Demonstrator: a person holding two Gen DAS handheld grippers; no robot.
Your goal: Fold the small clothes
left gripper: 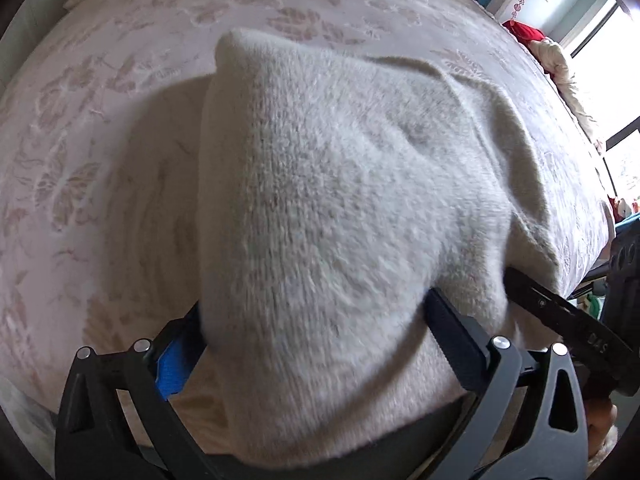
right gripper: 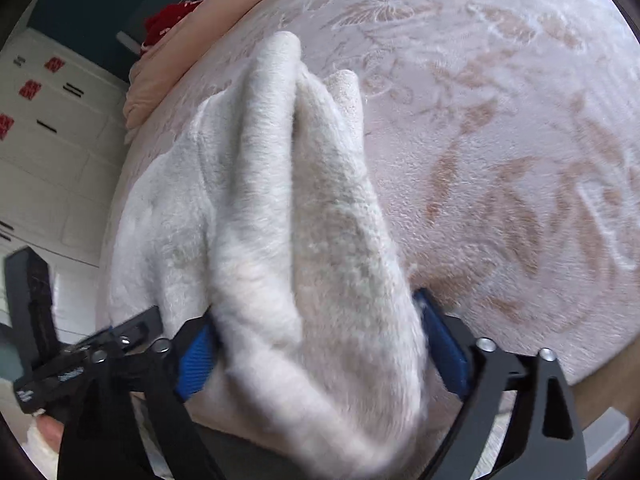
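Note:
A fluffy white knitted garment (left gripper: pixel 332 200) lies bunched on the pink floral bedspread (left gripper: pixel 100 128). My left gripper (left gripper: pixel 316 312) has its fingers on either side of a thick fold of it, shut on the cloth. My right gripper (right gripper: pixel 316 320) is likewise shut on a thick fold of the same garment (right gripper: pixel 280 208), which drapes forward from the fingers in long ridges. The fingertips of both are hidden under the cloth. The right gripper shows at the right edge of the left wrist view (left gripper: pixel 560 308), and the left gripper at the left edge of the right wrist view (right gripper: pixel 80 352).
A pink duvet (right gripper: pixel 180 52) and a red item (right gripper: pixel 168 20) lie at the far end of the bed. White cupboards (right gripper: pixel 48 140) stand beside the bed. A window (left gripper: pixel 608 80) and piled bedding (left gripper: pixel 560 60) are at the right.

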